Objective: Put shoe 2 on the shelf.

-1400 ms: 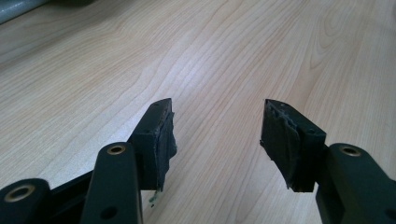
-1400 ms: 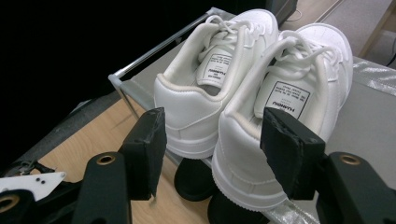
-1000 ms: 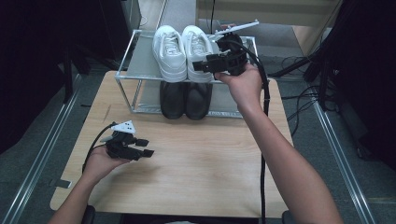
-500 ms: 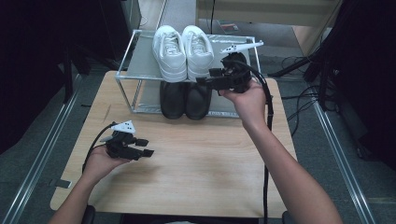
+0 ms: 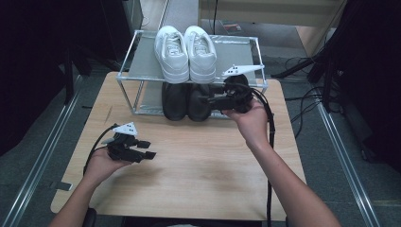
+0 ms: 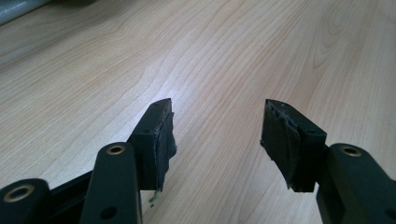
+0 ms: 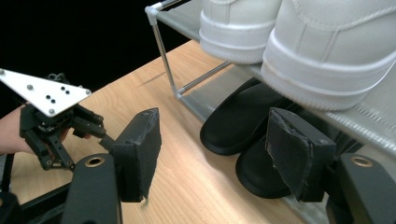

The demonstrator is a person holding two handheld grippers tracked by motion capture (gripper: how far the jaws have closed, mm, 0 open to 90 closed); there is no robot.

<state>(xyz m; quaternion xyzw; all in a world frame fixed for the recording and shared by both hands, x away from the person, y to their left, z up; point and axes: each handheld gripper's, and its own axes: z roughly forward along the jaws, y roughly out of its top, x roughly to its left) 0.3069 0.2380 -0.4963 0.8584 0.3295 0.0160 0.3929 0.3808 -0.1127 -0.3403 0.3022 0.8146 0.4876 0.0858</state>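
- The left gripper (image 6: 217, 135) is holding its two black jaws wide apart, with nothing lying between them.
- Both jaws are hovering over the light wooden table (image 6: 243, 51) (whether they are touching it cannot be told).
- The pads (image 6: 164, 140) are showing worn, ragged edges.
- A grey strip (image 6: 18, 8) is showing at the far top left corner.

The table (image 5: 198, 165) is pale wood-grain laminate, smooth with a soft sheen. On it, the rack (image 5: 142, 49) has thin bright metal tubes and grey cloth-like shelves. On the rack's top shelf, the white shoes (image 5: 187, 49) look like smooth leather with stitched seams; beneath them the black shoes (image 7: 243, 126) are matt. The right gripper (image 7: 212, 144) has matt black plastic jaws with worn, rough pads.
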